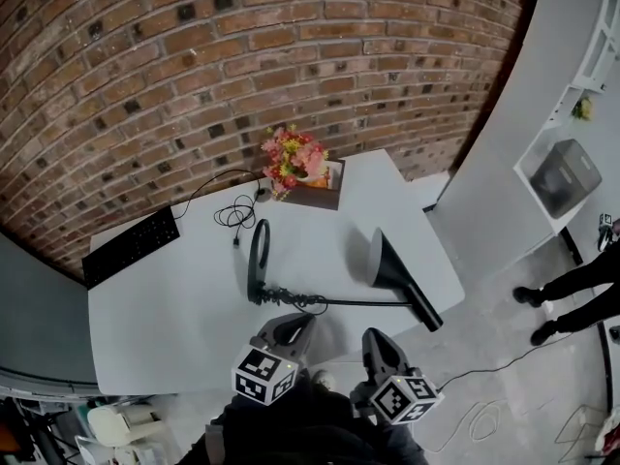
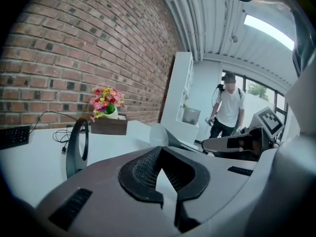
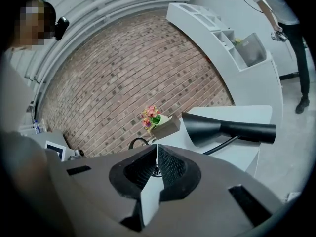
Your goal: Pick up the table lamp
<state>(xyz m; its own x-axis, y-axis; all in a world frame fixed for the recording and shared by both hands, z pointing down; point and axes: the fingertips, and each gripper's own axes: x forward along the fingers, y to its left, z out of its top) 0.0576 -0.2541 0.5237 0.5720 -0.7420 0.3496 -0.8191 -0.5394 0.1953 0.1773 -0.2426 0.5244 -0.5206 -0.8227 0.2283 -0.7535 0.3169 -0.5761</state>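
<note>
Table lamp [image 1: 389,264] lies on white table [image 1: 174,308] by brick wall [image 1: 194,66]; left gripper [image 1: 307,321], right gripper [image 1: 374,336]: jaws clenched, empty

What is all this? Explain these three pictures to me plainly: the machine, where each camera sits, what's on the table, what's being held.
There is no robot here. A person holds two hand-held tools, the left gripper and the right gripper; the cubes with square markers are part of them. The picture from above comes from a camera on the person's head, looking down. The other two come from cameras riding on each gripper, looking along its jaws. On the white table are a black table lamp, a keyboard, a loose cable and a box of flowers. Both grippers have their jaws together and hold nothing, and the lamp is untouched.
</note>
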